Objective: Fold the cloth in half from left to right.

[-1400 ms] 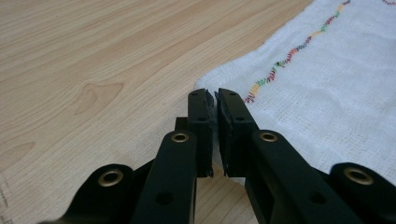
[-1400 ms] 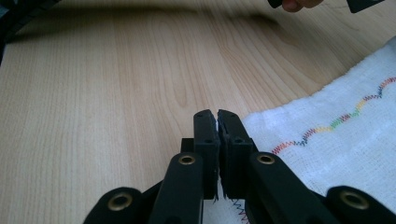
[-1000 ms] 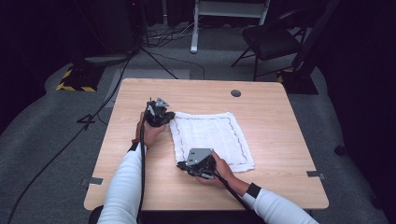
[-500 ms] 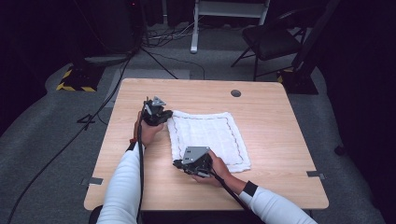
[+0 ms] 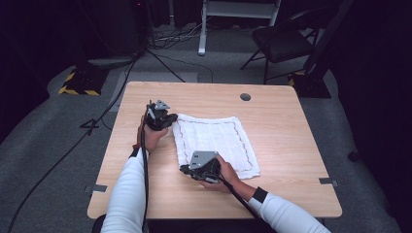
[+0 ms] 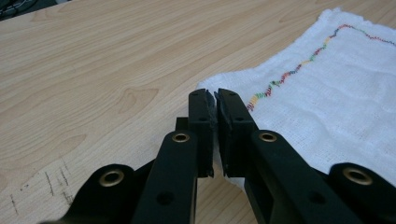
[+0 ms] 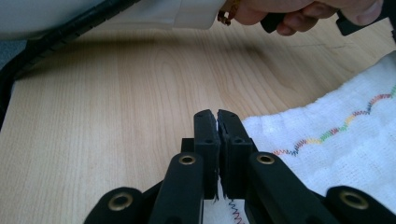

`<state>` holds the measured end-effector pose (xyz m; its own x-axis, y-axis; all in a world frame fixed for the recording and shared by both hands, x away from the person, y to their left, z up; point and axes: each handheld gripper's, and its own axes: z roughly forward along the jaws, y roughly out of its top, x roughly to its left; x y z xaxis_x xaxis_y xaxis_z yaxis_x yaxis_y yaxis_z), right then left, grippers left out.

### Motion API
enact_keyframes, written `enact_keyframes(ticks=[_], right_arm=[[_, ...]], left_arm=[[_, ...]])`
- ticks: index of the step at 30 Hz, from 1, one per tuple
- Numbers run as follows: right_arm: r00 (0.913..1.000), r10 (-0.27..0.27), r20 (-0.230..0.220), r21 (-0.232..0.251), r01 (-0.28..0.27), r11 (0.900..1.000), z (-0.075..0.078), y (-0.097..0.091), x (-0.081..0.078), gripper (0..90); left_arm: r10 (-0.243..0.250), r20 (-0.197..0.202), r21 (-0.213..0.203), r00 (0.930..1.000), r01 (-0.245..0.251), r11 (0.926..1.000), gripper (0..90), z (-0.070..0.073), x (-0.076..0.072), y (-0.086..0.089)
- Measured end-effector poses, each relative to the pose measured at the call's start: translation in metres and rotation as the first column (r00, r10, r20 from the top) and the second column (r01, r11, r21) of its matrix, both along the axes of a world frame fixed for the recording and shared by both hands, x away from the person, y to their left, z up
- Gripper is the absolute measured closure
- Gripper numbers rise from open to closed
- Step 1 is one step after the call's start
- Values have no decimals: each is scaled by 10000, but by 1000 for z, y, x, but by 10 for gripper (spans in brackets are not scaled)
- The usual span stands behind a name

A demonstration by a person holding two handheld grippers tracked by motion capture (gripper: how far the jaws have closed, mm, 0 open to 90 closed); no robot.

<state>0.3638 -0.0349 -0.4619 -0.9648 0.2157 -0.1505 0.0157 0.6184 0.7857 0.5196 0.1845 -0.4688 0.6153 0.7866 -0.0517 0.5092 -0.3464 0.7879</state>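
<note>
A white cloth [image 5: 214, 138] with a coloured zigzag stitch border lies flat on the wooden table [image 5: 282, 126]. My left gripper [image 5: 171, 120] is at the cloth's far left corner. In the left gripper view that gripper [image 6: 215, 95] has its jaws together, with the cloth [image 6: 336, 93] edge pinched between them. At the near left corner, my right gripper [image 5: 184, 169] points left. In the right gripper view this gripper [image 7: 217, 114] is shut too, a sliver of cloth [image 7: 336, 154] and loose threads showing between the jaws.
A round cable hole [image 5: 245, 96] sits near the table's far edge. A black chair [image 5: 286, 43] and floor cables stand beyond the table. The person's left hand [image 7: 299, 14] and white sleeve cross the top of the right gripper view.
</note>
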Motion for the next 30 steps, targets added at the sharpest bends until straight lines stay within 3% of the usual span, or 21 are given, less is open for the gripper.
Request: enact_keyframes(ticks=[4,13,30], right_arm=[[9999,-98,27,94,98,9999,3,-3,1,875],[9992,-365,190,324,359,9988,14,-23,0,875],[9898,-1350,465,717,1315,9887,30,-65,1,875]], left_arm=[[39,22,-40,10000,-39,10000,846,1,-1,-3],[-15,608,162,9981,5,9999,851,14,-1,-18],[-304,922,467,9953,262,9986,852,33,9,-50]])
